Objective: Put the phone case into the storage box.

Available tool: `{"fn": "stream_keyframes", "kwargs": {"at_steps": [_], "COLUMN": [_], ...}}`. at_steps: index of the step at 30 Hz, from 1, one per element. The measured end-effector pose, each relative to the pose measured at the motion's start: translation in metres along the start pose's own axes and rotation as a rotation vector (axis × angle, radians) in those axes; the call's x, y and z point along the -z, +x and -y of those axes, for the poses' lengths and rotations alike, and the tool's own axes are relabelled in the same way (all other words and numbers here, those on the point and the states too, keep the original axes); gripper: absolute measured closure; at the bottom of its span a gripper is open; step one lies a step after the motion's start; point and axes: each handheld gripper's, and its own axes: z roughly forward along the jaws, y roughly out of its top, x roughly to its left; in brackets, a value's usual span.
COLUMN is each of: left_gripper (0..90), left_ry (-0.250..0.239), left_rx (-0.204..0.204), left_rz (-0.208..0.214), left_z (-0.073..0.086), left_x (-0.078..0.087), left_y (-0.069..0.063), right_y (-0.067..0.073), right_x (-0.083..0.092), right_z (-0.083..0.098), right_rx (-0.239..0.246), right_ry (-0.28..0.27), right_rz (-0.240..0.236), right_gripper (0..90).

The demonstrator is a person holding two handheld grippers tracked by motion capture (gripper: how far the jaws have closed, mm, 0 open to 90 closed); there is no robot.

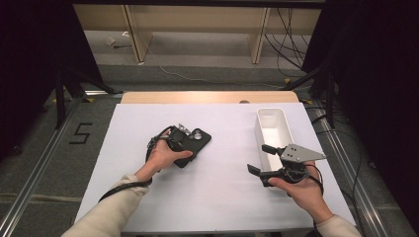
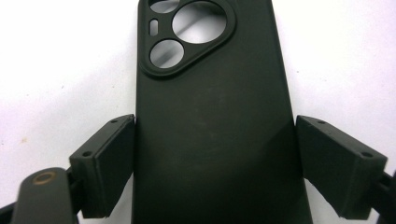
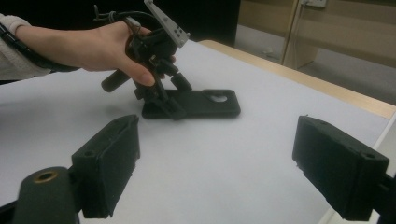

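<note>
While it lies flat on the white table cover (image 1: 222, 197), the black phone case (image 2: 215, 121) has its back side up, and the camera cut-outs are at the end far from the person. On the table it is left of the middle, a little toward the far side. In the left gripper view the case is between the two black jaws. The left pad touches its long edge; at the right pad I cannot tell if there is contact or a very thin gap. The jaws are at the half of the case that is away from the cut-outs.

The left gripper (image 1: 184, 145) is over the case and points down onto it, and the left hand (image 1: 163, 157) holds it from the near side. In the right gripper view this same gripper stands steeply over the case, with its grey plate on top.

The right gripper (image 1: 262, 160) is well apart from the case, at the right part of the table. Its jaws stand wide apart with nothing between them, and they point toward the left, toward the case. The right hand (image 1: 301, 190) holds it near the front edge of the table.

Just beside the right gripper, on its far side, a white rectangular bin (image 1: 286, 129) stands on the cover with its long side going away from the person. Beyond the cover, a light wooden table edge (image 1: 207, 97) is visible.
</note>
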Motion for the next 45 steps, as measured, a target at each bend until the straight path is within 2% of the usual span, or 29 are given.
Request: {"fn": "stream_keyframes", "kwargs": {"at_steps": [5,18,33,45], "left_gripper": [15.7,16.1,16.3,16.4], "left_ry": [-0.014,-0.093,-0.185,-0.247], "left_rx": [0.009,0.047,0.033,0.021], "left_rz": [0.008,0.015,0.008,0.016], "left_z": [0.0,-0.001,-0.003,0.004], "left_x": [0.003,0.019,0.043,0.065], "left_y": [0.0,-0.002,-0.008,-0.019], "right_y": [0.0,0.0,0.0,0.001], "right_x": [0.0,-0.001,-0.001,-0.005], "right_z": [0.0,0.0,-0.001,-0.005], "right_rx": [-0.004,-0.004,-0.006,-0.01], "right_ry": [0.001,0.001,-0.002,-0.009], "right_rz": [0.001,0.0,0.01,0.012], "right_gripper": [16.2,16.3,16.3,16.4]}}
